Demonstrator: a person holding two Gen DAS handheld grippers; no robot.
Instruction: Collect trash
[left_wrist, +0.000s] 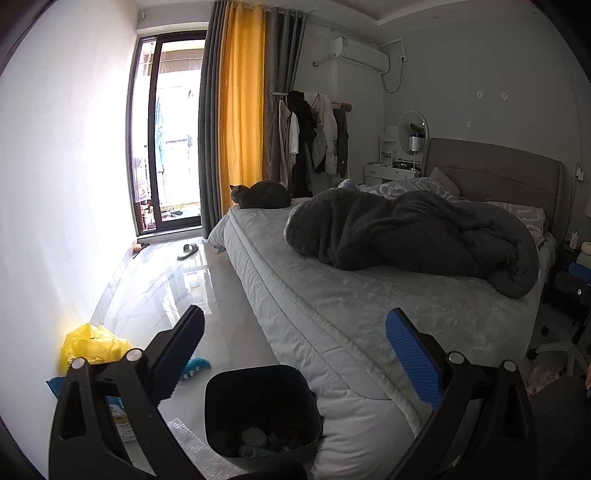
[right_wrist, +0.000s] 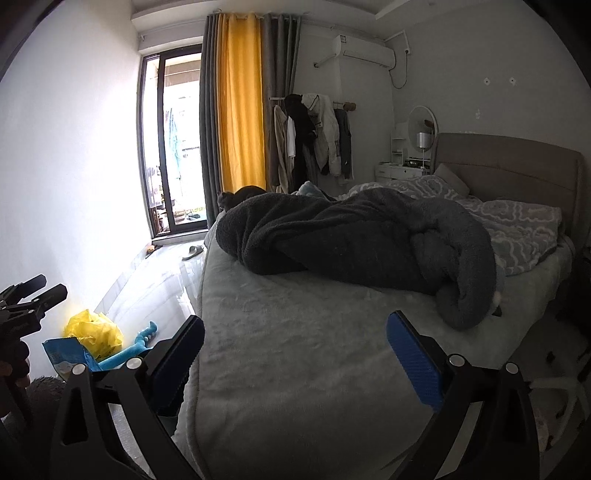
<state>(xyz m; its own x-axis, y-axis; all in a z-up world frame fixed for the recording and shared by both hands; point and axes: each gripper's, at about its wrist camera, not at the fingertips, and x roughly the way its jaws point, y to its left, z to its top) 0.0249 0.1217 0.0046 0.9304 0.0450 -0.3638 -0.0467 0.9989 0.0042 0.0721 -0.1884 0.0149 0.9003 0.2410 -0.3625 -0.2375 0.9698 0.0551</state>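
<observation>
Trash bin (left_wrist: 258, 410) sits near the bed (left_wrist: 332, 314). Left gripper (left_wrist: 293, 356) and right gripper (right_wrist: 295, 356) are wide open, holding nothing.

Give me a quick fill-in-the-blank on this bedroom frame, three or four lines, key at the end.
1. The cat lies curled on the far corner of the ____.
2. The trash bin stands on the floor against the bed's near corner, and its lid is ____.
3. The crumpled plastic bag by the white wall is ____ in colour.
4. Both the left hand-held gripper and the right hand-held gripper have jaws that are ____.

Missing words: bed; absent; yellow; open
</observation>
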